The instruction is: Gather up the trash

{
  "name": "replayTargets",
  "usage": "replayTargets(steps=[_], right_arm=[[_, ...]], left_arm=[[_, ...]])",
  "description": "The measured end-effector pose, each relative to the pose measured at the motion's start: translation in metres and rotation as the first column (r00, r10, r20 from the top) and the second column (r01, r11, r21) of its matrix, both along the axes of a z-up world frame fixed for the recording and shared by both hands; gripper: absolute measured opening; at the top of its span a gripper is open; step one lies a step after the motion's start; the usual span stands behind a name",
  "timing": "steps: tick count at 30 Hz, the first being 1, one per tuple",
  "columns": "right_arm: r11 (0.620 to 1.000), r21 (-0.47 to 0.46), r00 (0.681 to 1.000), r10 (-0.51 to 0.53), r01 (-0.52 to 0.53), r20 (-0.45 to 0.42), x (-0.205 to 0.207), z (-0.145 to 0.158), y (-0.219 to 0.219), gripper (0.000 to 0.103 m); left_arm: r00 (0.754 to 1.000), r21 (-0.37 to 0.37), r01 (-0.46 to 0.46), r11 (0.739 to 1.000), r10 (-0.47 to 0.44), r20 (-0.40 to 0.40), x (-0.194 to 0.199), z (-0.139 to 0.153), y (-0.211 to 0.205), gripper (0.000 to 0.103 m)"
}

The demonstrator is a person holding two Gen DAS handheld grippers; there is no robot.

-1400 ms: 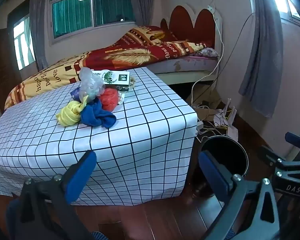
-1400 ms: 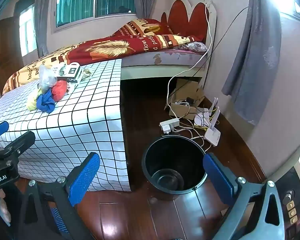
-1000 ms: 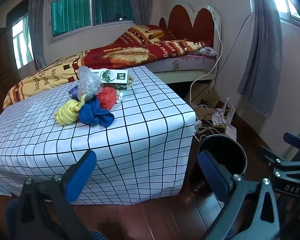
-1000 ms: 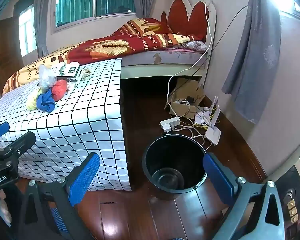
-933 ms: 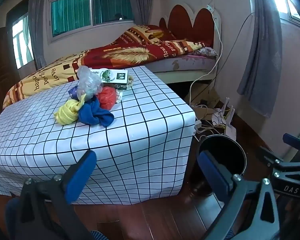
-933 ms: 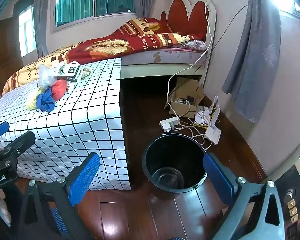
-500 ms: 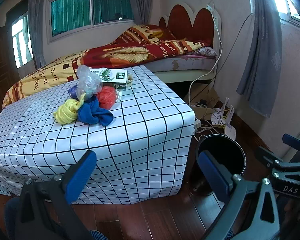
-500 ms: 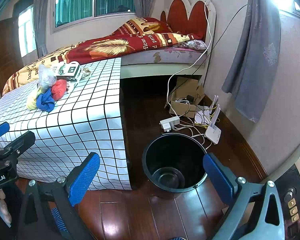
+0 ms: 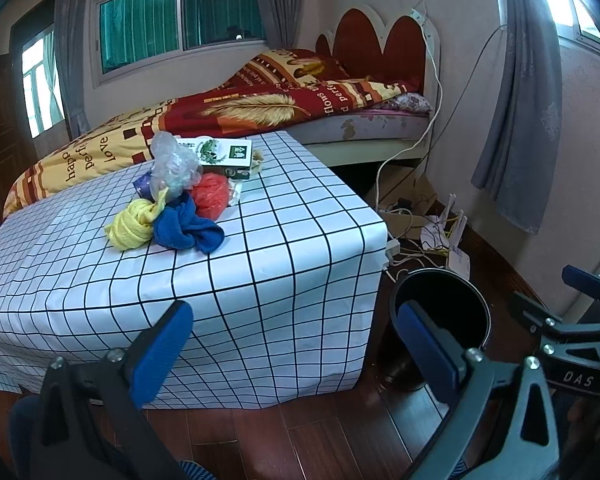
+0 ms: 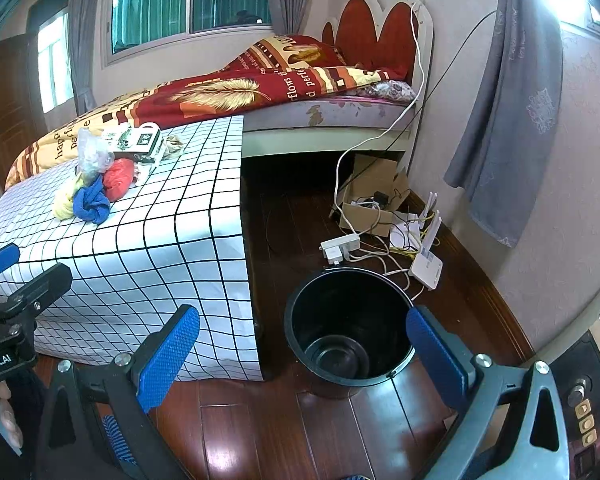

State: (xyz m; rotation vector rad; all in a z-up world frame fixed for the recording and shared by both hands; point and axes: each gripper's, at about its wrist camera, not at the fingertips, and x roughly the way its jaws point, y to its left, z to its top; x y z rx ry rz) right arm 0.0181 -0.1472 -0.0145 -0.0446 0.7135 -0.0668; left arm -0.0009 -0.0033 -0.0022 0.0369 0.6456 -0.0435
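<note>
Barely anything moved in the last second: left gripper [image 9: 296, 344] and right gripper [image 10: 300, 356] both gape empty, trash pile [image 9: 172, 200] untouched, bin [image 10: 348, 324] below empty. Collecting hasn't started.

A smooth white grid-print cloth [image 9: 260, 248] drapes the tabletop. On it lie soft yellow [image 9: 132, 226] and blue rags [image 9: 186, 228] beside crinkled clear plastic [image 9: 174, 166] and a printed cardboard box [image 9: 224, 156]. Near the tabletop, a glossy black bin [image 10: 350, 324] stands on polished wood floor [image 10: 268, 432].

Black bin [image 10: 350, 354] on floor, beside checkered table [image 10: 148, 248]
</note>
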Motion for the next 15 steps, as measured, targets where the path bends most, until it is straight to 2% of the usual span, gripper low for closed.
replayTargets(steps=[15], right_arm=[[1.0, -0.004, 1.0, 0.0, 0.0, -0.006, 0.0027, -0.0012, 0.0, 0.103]], left_arm=[[1.0, 0.001, 0.001, 1.0, -0.001, -0.003, 0.0019, 0.0007, -0.0037, 0.103]])
